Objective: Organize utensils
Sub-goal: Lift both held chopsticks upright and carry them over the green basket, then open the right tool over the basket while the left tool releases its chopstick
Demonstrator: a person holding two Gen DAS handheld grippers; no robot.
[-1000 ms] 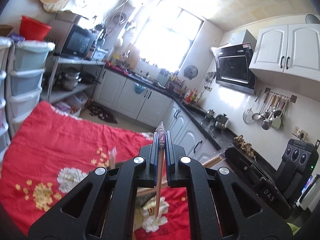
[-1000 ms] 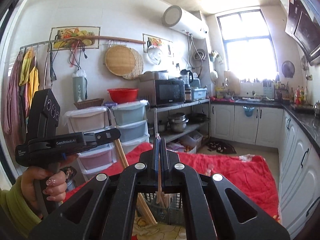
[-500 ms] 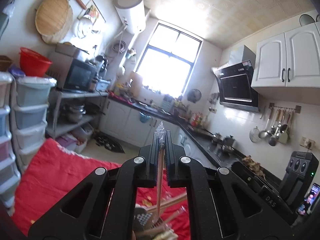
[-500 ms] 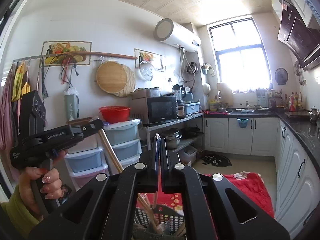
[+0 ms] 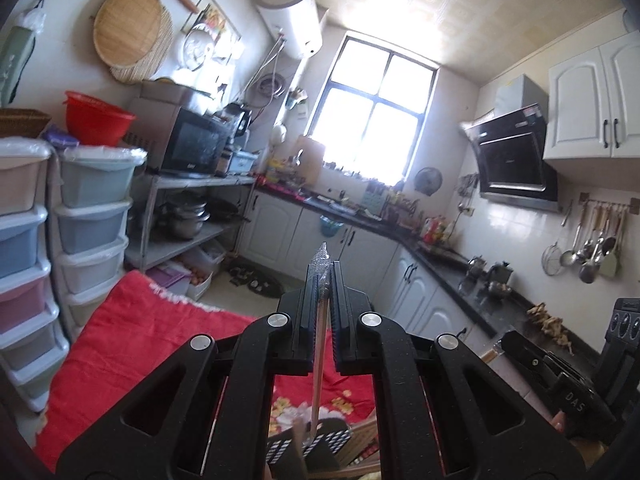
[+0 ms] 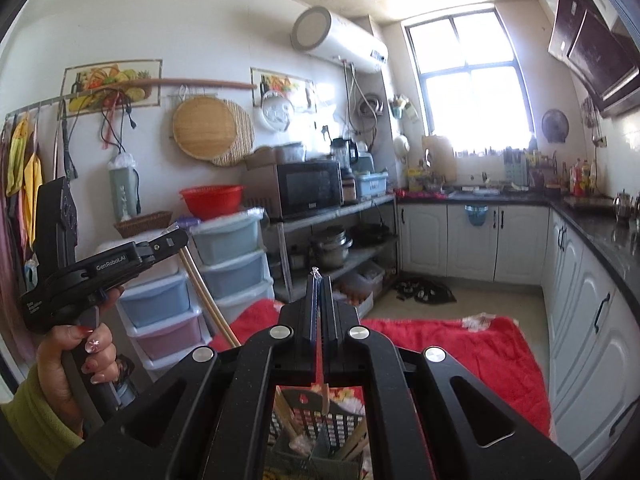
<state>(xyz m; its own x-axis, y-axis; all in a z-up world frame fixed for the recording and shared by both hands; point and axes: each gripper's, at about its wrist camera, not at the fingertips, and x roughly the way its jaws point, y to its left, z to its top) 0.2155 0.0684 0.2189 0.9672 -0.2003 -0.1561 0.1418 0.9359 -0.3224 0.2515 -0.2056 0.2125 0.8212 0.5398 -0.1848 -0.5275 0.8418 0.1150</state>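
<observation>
Change: both grippers sit higher than a second ago; the red blanket (image 5: 132,344) fills less of each view
Left gripper (image 5: 323,276): fingers clamped on a wrapped chopstick (image 5: 319,360), held upright between them
Right gripper (image 6: 319,284): fingers closed on a second wrapped chopstick (image 6: 323,390)
Black basket (image 6: 316,420): below both grippers, on the red blanket, with wooden utensils inside
Person's hand (image 6: 76,356): grips the left gripper's handle

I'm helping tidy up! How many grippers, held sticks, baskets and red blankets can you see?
Grippers: 2, the left gripper and the right gripper
Held sticks: 2, the left stick and the right stick
Black basket: 1
Red blanket: 1
Total: 6
</observation>
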